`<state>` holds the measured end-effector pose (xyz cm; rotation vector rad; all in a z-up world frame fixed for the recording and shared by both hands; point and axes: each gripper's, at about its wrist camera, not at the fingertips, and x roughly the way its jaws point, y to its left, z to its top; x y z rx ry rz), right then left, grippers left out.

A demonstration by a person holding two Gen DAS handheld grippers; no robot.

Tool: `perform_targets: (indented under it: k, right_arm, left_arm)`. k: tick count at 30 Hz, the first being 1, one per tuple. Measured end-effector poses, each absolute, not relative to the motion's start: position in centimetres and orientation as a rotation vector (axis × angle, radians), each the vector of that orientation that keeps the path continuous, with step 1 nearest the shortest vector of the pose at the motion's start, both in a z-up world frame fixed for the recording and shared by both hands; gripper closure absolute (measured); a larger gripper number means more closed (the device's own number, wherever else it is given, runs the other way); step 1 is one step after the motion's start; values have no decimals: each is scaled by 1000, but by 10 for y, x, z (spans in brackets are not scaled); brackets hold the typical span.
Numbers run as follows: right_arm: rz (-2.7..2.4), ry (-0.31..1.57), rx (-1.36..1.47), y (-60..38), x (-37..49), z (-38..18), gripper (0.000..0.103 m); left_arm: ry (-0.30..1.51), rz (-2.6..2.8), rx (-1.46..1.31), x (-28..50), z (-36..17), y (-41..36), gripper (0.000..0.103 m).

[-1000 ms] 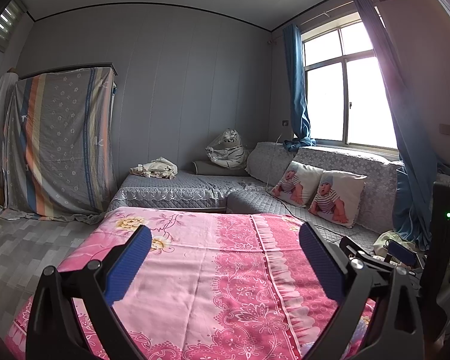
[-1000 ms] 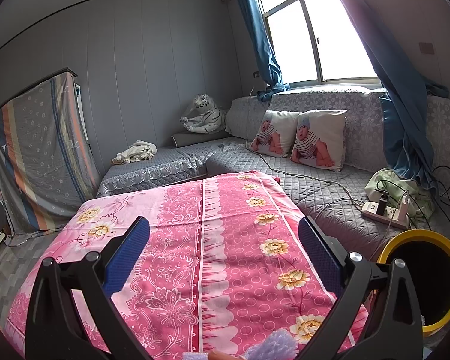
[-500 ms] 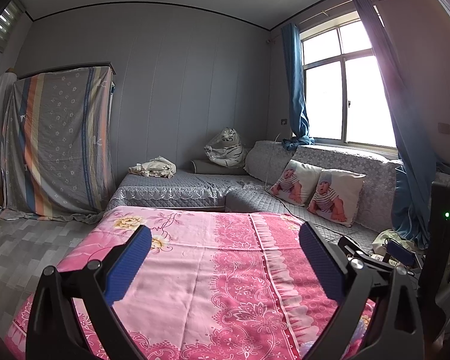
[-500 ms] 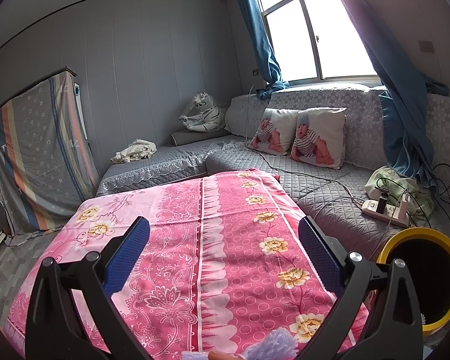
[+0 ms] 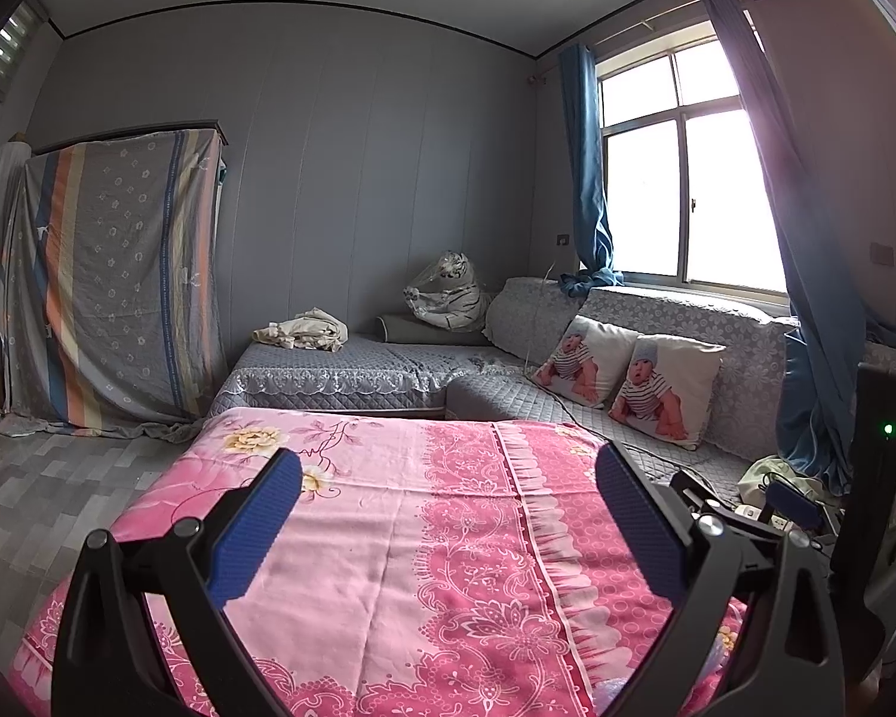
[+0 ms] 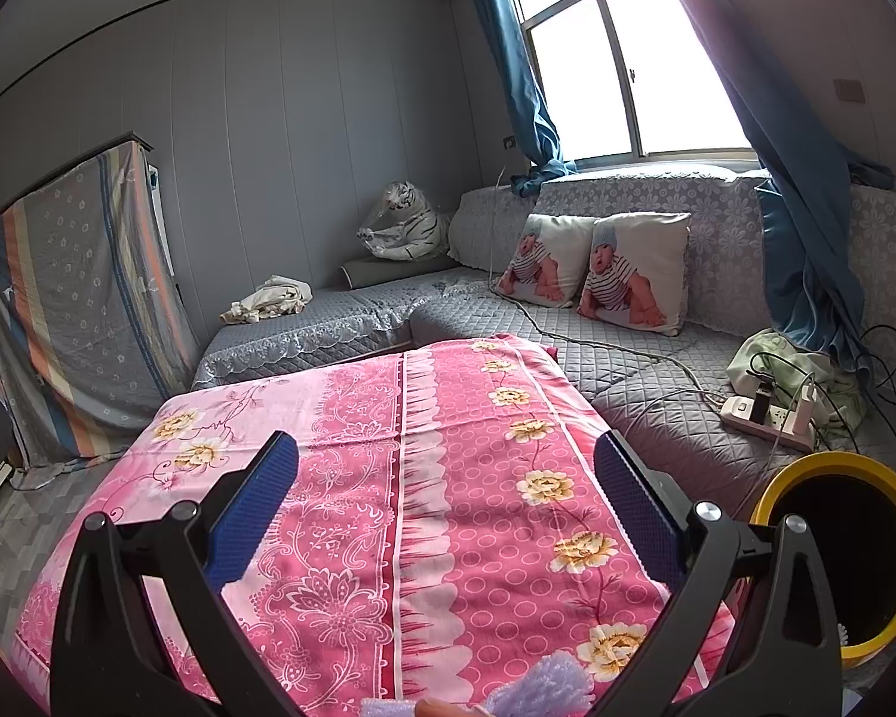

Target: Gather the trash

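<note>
My left gripper [image 5: 448,478] is open and empty, held above a table covered with a pink flowered cloth [image 5: 388,538]. My right gripper [image 6: 445,460] is also open and empty above the same cloth [image 6: 448,478]. A yellow-rimmed bin with a dark inside [image 6: 842,549] stands at the table's right side in the right wrist view. A pale purple fuzzy item [image 6: 543,687] lies at the near edge of the cloth, partly cut off by the frame. The right gripper's body [image 5: 794,502] shows at the right in the left wrist view.
A grey quilted corner sofa [image 6: 627,358] runs behind and right of the table, with two baby-print cushions [image 6: 633,269], a power strip with cables [image 6: 764,412] and a crumpled cloth [image 5: 304,328]. A striped sheet covers a cabinet [image 5: 113,281] at left. Blue curtains [image 6: 806,239] hang by the window.
Both views have shifted only slightly; the left wrist view has turned a little. Both grippers stay open and empty.
</note>
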<state>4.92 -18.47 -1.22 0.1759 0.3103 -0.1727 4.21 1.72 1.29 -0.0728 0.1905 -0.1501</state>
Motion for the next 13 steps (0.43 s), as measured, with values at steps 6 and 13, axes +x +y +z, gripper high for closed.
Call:
perform_targets:
  k: [6,13]
  right_arm:
    - [-173,311,175,-185,49,-12,8]
    - [-171,315,176,-184,50,-13,8]
  left_arm:
    - [196,-150,-83,43,14,19,8]
    - [202,-151,-80,44,14,18,8]
